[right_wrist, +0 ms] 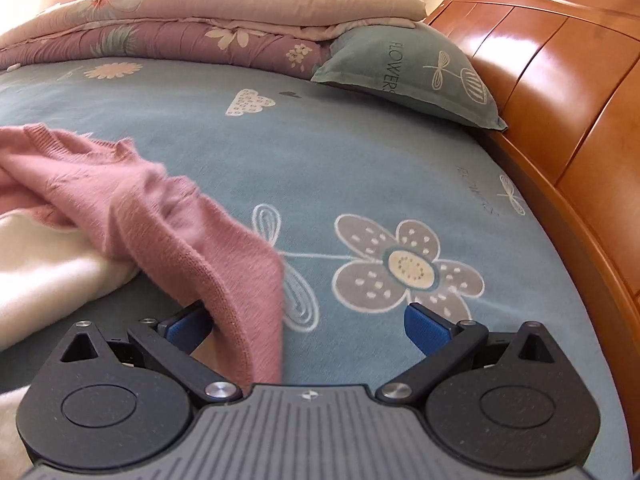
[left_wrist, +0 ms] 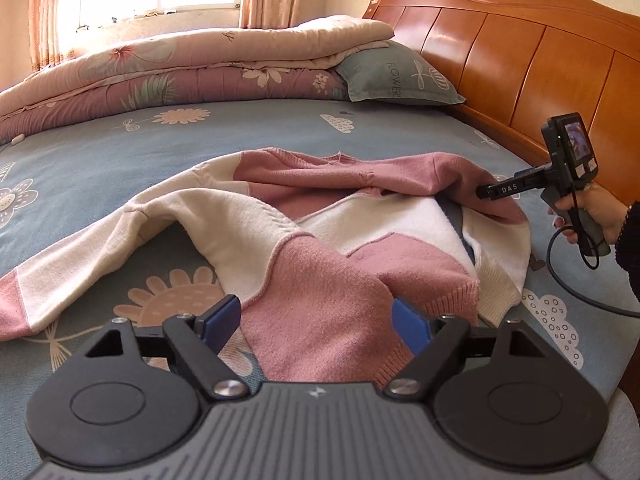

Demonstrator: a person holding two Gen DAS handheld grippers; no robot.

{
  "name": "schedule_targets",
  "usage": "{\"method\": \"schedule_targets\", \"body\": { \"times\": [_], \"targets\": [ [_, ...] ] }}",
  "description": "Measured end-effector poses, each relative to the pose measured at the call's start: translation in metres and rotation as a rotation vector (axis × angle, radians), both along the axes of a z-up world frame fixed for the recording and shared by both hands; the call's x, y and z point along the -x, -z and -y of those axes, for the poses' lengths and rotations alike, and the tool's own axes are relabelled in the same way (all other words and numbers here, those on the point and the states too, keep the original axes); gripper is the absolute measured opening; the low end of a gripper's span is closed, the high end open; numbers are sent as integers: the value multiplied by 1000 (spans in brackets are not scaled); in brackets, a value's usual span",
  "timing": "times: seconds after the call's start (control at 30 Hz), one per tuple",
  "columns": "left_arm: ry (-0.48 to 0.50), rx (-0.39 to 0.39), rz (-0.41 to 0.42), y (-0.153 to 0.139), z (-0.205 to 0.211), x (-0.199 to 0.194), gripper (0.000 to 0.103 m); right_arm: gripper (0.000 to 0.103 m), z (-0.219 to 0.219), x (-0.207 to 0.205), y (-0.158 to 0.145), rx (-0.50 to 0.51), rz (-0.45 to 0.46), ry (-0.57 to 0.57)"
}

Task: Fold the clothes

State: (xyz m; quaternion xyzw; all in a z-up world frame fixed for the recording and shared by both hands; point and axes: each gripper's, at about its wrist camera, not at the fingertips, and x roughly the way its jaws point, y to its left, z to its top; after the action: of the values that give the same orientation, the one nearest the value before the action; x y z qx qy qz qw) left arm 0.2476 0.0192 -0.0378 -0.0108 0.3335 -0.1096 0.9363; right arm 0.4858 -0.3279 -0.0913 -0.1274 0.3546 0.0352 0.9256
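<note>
A pink and cream knitted sweater (left_wrist: 304, 216) lies crumpled on the blue flowered bed sheet (left_wrist: 100, 152). My left gripper (left_wrist: 318, 322) is open, its blue pads on either side of a pink hem part of the sweater. My right gripper (right_wrist: 308, 324) is open too; a pink fold of the sweater (right_wrist: 168, 216) hangs over its left finger. In the left wrist view the right gripper (left_wrist: 486, 192) shows at the sweater's far right edge, held by a hand (left_wrist: 592, 212).
A folded floral quilt (left_wrist: 180, 68) and a grey-green pillow (left_wrist: 396, 76) lie at the far side of the bed. A wooden headboard (left_wrist: 520, 64) runs along the right. A black cable (left_wrist: 572, 284) trails from the right gripper over the sheet.
</note>
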Motion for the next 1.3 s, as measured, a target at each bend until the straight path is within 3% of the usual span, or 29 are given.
{"method": "schedule_targets", "body": {
  "times": [0.13, 0.47, 0.53, 0.57, 0.63, 0.7, 0.9, 1.03, 1.13, 1.2, 1.3],
  "targets": [
    [-8, 2, 2, 0, 3, -8, 83, 103, 25, -48, -7, -62, 11, 75],
    [-14, 8, -34, 13, 6, -18, 83, 103, 66, -104, 21, -219, 15, 349],
    [-9, 12, -38, 14, 7, -18, 83, 103, 72, -113, 31, -288, -41, 375],
    [-9, 10, -39, 14, 8, -17, 83, 103, 67, -119, 36, -271, -100, 357],
    [-7, 5, -38, 14, 9, -15, 83, 103, 56, -111, 33, -219, -85, 316],
    [3, 7, -33, 12, 10, -13, 83, 103, 53, -94, 22, -232, -64, 262],
    [16, -3, -22, 8, 16, -5, 83, 103, 50, -25, -4, -257, -94, 160],
    [27, -9, -12, 3, 23, 2, 83, 103, 20, 26, -12, -198, -78, 74],
    [41, -21, 0, -3, 28, 9, 83, 103, -9, 60, -12, -181, -47, -33],
    [50, -29, 8, -7, 31, 15, 83, 103, -32, 73, -2, -137, -84, -107],
    [46, -32, 0, -7, 29, 20, 83, 103, -46, 80, 15, -113, -137, -125]
  ]
}}
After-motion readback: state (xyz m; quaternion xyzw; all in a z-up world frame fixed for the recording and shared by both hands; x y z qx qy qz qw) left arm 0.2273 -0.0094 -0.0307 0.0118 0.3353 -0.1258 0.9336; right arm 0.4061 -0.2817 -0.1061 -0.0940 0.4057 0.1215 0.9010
